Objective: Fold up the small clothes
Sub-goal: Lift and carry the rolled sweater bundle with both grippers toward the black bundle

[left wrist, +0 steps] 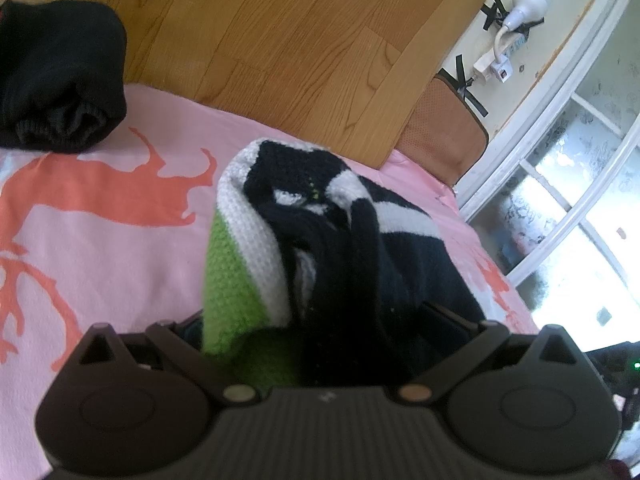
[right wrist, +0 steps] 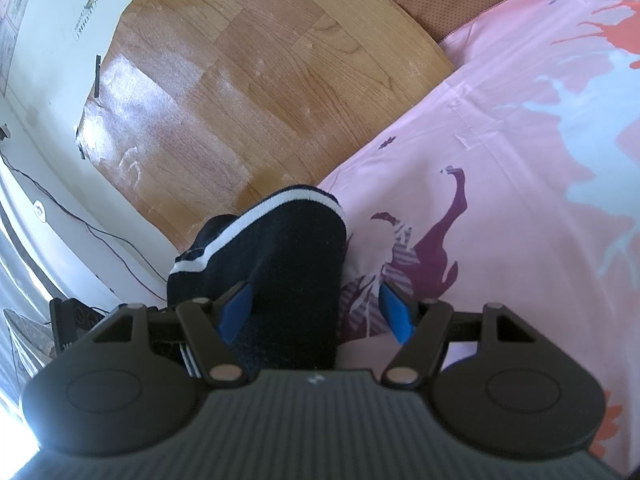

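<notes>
- The left wrist view alone shows a bunched knit garment in navy, white and lime green, heaped on a pink bedsheet printed with coral shapes; it rises right in front of the left gripper and fills the space between its arms.
- The left gripper's fingertips are buried in the knit, so whether they pinch it or merely sit around it cannot be told.
- Only this view takes in a rolled black garment at the far left edge of the sheet, well apart from the knit heap, and a white lamp by the wall past the wood floor.
- The right wrist view alone shows a navy garment with white stripes lying at the sheet's edge beside the floor.
- The right gripper stands wide; its left blue pad rests against the navy cloth, while the right pad sits clear of it over a purple figure print.
- Both grippers point forward and slightly down toward the bed.
</notes>
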`<move>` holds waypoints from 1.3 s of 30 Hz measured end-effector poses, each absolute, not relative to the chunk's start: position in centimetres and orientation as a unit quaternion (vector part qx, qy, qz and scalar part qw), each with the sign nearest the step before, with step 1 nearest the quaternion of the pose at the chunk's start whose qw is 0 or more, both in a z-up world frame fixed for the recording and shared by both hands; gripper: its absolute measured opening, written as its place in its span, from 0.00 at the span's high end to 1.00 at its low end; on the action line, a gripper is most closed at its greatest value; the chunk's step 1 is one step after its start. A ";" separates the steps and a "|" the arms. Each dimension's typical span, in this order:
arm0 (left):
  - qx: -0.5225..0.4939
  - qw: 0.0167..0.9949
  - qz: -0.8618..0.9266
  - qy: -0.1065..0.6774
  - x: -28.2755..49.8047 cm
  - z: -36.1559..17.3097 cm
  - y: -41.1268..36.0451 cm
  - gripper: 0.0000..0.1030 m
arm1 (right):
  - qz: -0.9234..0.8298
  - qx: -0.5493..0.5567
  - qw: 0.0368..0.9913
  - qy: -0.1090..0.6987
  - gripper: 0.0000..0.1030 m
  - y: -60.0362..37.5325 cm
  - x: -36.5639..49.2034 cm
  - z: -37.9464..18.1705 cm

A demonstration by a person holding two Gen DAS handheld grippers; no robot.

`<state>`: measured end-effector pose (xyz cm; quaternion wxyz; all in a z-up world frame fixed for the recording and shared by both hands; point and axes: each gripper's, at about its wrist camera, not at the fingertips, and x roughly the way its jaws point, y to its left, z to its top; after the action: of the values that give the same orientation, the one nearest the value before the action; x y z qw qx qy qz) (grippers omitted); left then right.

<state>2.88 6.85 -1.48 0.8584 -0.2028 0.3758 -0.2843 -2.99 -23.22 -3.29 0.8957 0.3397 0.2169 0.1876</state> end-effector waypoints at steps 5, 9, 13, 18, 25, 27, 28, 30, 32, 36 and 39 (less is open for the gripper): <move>-0.226 0.832 -0.321 0.393 2.0 -1.3 8.2 0.00 | 0.214 0.346 0.878 0.253 0.30 -23.9 -1.7 -2.6; -0.217 0.829 -0.328 0.397 1.5 -1.5 8.0 0.00 | 0.247 0.323 0.873 0.269 0.30 -24.0 0.1 -1.5; -0.224 0.831 -0.325 0.392 2.1 -1.8 7.5 0.04 | 0.288 0.316 0.847 0.316 0.42 -22.0 3.1 -2.6; -0.232 0.822 -0.317 0.411 4.9 -0.7 6.4 0.27 | 0.302 0.307 0.847 0.312 0.62 -20.7 4.4 -1.9; -0.197 0.859 -0.332 0.336 11.8 5.9 2.6 0.27 | 0.315 0.279 0.882 0.209 0.64 -21.5 6.9 3.1; -0.196 0.866 -0.331 0.319 13.5 7.3 2.3 0.27 | 0.317 0.294 0.881 0.193 0.64 -22.7 9.2 4.4; -0.196 0.869 -0.326 0.316 14.1 7.7 2.2 0.27 | 0.317 0.298 0.881 0.188 0.64 -23.0 10.2 5.0; -0.198 0.875 -0.316 0.309 14.6 8.3 2.7 0.27 | 0.322 0.291 0.884 0.176 0.64 -23.1 11.6 6.1; -0.203 0.880 -0.303 0.305 14.2 8.5 4.0 0.27 | 0.329 0.286 0.884 0.172 0.64 -22.5 12.6 6.6; -0.207 0.894 -0.268 0.295 11.4 9.2 8.6 0.27 | 0.358 0.293 0.868 0.181 0.64 -19.6 13.3 6.3; -0.207 0.913 -0.220 0.274 8.5 11.1 13.9 0.27 | 0.390 0.278 0.858 0.187 0.64 -15.6 12.9 7.2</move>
<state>8.53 13.89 11.13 0.9131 -0.2072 0.2735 -0.2204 12.88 -15.60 7.22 0.8581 0.2776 0.1869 0.3895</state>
